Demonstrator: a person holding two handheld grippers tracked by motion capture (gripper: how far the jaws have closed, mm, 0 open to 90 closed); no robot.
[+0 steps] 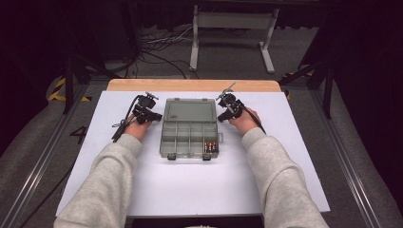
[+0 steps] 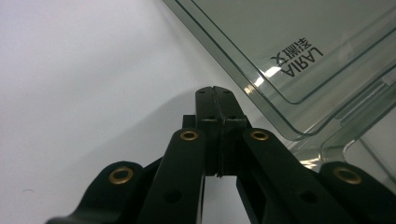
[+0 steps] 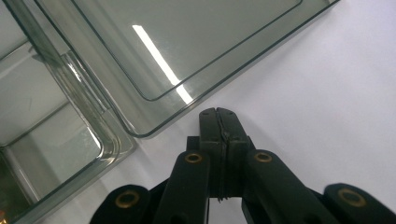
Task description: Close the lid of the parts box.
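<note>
Organizer box (image 1: 190, 129): one, clear smoky plastic, lying open on the white sheet (image 1: 190, 185) that covers the table (image 1: 190, 85), directly between the two grippers. Lid (image 1: 189, 110) folded back flat on the far side; compartmented tray on the near side, toward the person. Batteries (image 1: 210, 146) sit in the tray's near corner compartment on the right gripper's side; count unclear, ends look copper-coloured. Two dark latches on the tray's near edge.

Left gripper (image 1: 148, 114): jaws clenched fully together, nothing between them. In the left gripper view the left gripper's tips (image 2: 215, 93) sit just beside the lid's rounded corner (image 2: 280, 126); whether they touch it is not clear. Printed lettering "LARIA" shows through the lid, upside down.

Right gripper (image 1: 223, 112): jaws likewise pressed closed, empty. In the right gripper view its tips (image 3: 218, 113) lie just short of the lid's edge (image 3: 187, 112), a thin strip of white sheet showing between. The tray's corner (image 3: 107, 140) lies off to that view's left.

Edges and room: each gripper flanks a side of the lid, near the hinge line. Outboard of each gripper the sheet is bare out to its side edges. Toward the person, behind the grippers, a broad stretch of open sheet runs between the grey sleeves (image 1: 109, 185). Beyond the lid, a narrow band of sheet, then the table's wooden far edge.

Count: two grippers, two hands, one box, one lid.
</note>
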